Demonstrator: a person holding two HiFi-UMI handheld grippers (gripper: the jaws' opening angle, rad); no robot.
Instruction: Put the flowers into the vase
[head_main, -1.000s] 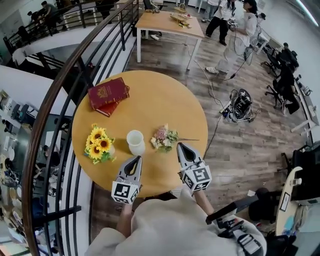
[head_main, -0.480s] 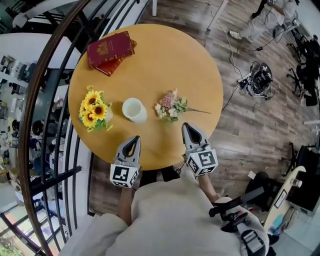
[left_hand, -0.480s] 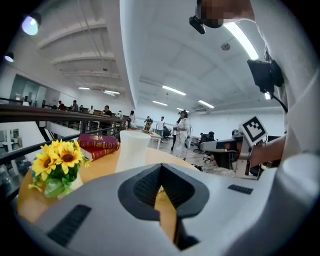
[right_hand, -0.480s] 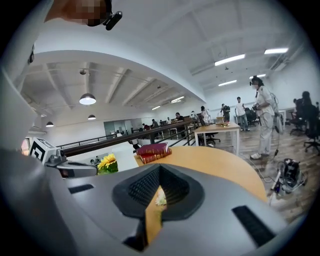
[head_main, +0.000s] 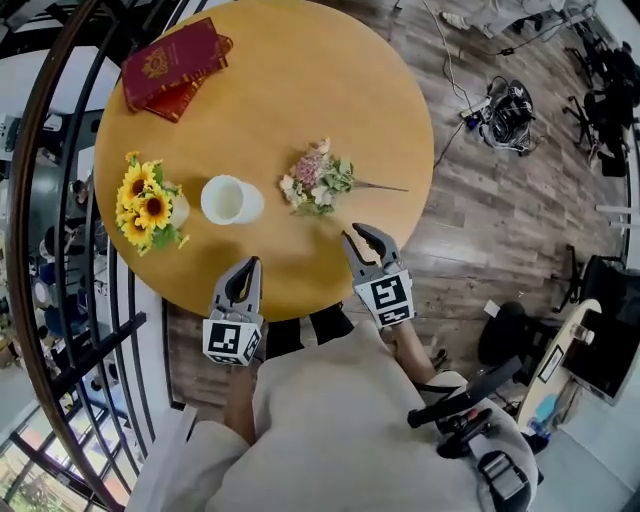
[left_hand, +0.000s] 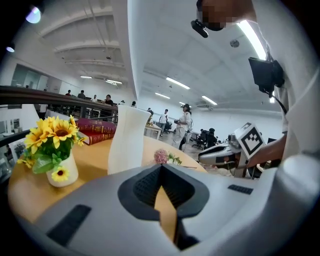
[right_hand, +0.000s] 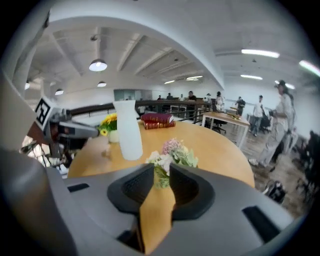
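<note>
A loose bunch of pink and white flowers lies on the round wooden table, its stem pointing right. The empty white vase stands upright just left of it. My right gripper hovers at the near edge, pointing at the bunch from a short way off. Its jaws have just been opening and stand slightly open, with nothing between them. My left gripper is shut and empty at the near edge, short of the vase. In the left gripper view the bunch shows beyond the vase.
A small pot of sunflowers stands left of the vase. Two red books lie at the far left of the table. A curved dark railing runs close along the table's left side. Cables and gear lie on the wooden floor to the right.
Both grippers have come down toward the table's near edge. The right gripper's jaws, closed before, now show a narrow gap. The flowers and vase have not moved on the table.
</note>
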